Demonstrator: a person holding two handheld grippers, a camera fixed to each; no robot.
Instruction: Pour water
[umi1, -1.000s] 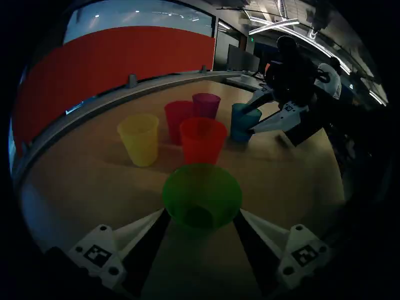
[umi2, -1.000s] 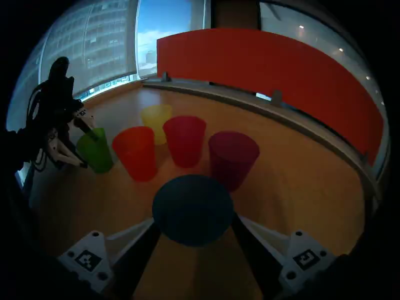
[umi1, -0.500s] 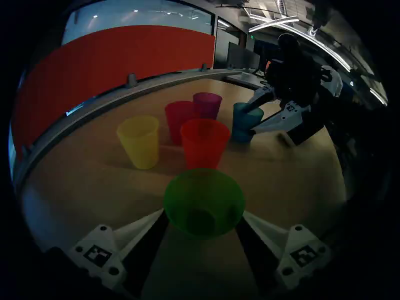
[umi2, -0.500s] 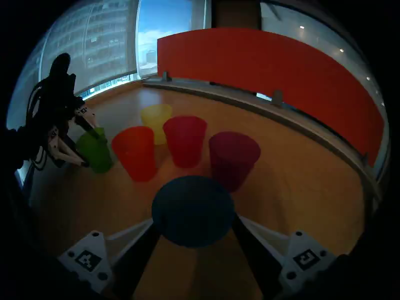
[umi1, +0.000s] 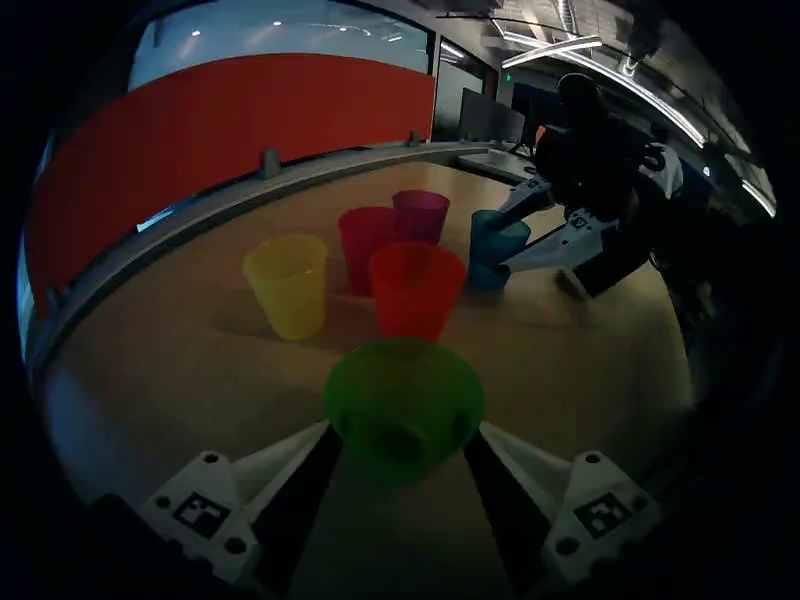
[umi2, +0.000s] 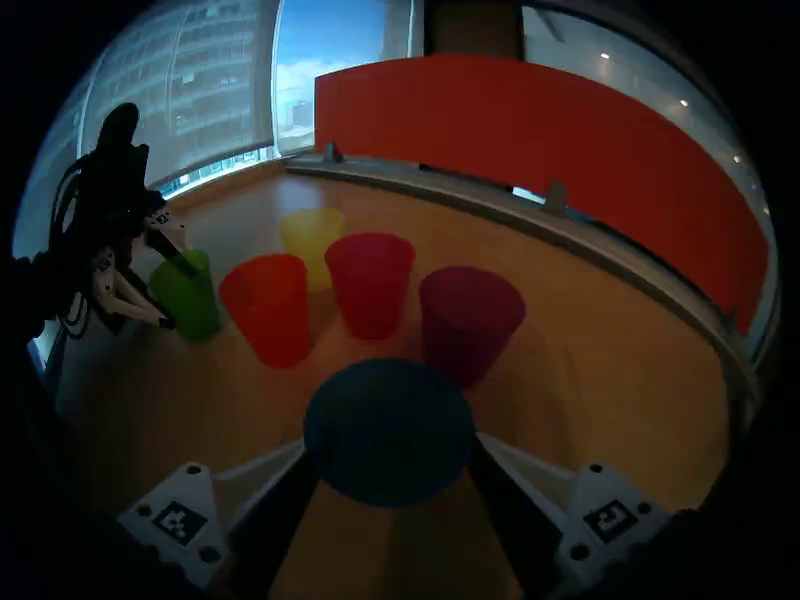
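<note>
Your left gripper (umi1: 403, 432) has both fingers pressed on the green cup (umi1: 405, 395), one per side, and holds it upright. That's sensible if it's the source, since nothing spills before you tip. Your right gripper (umi2: 388, 455) clamps the blue cup (umi2: 388, 425) the same way, mouth up.

The two held cups sit at opposite ends of the cluster, well apart. Between them on the table (umi1: 150, 350) stand the yellow cup (umi1: 288, 283), orange cup (umi1: 415, 290), red cup (umi1: 362, 240) and purple cup (umi1: 420, 213), close together.

I can't tell if any cup holds water, or whether the held cups rest on the wood. My guess is that pouring hasn't started. You need the rims near each other first.
</note>
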